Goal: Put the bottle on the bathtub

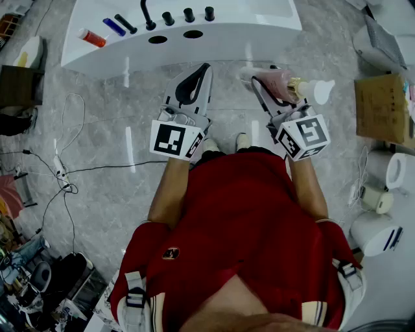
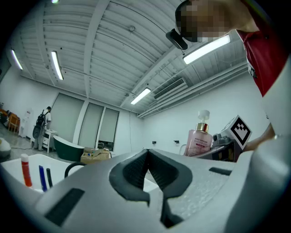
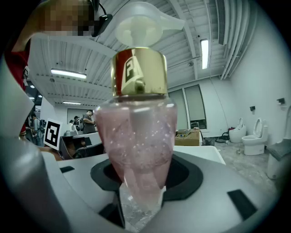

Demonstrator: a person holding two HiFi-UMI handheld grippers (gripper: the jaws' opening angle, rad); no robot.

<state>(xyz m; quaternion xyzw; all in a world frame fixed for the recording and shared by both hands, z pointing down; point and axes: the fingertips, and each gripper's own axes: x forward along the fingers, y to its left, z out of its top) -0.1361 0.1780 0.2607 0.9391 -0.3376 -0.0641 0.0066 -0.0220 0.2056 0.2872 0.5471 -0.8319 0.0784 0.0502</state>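
My right gripper (image 1: 271, 83) is shut on a pink bottle (image 1: 280, 84) with a gold collar and a white pump, held just in front of the white bathtub (image 1: 259, 27). In the right gripper view the bottle (image 3: 138, 136) fills the middle, clamped between the dark pads of the right gripper (image 3: 143, 179). To its left, my left gripper (image 1: 201, 71) hangs shut with nothing in it. In the left gripper view the left gripper (image 2: 148, 154) has its pads touching, and the bottle (image 2: 198, 140) shows upright at the right.
On the tub's rim lie a red-capped tube (image 1: 92, 37), a blue one (image 1: 115, 27) and a black faucet (image 1: 147, 16) with knobs. A cardboard box (image 1: 379, 107) and white items (image 1: 376, 233) stand at the right. Cables (image 1: 65, 175) trail over the floor at the left.
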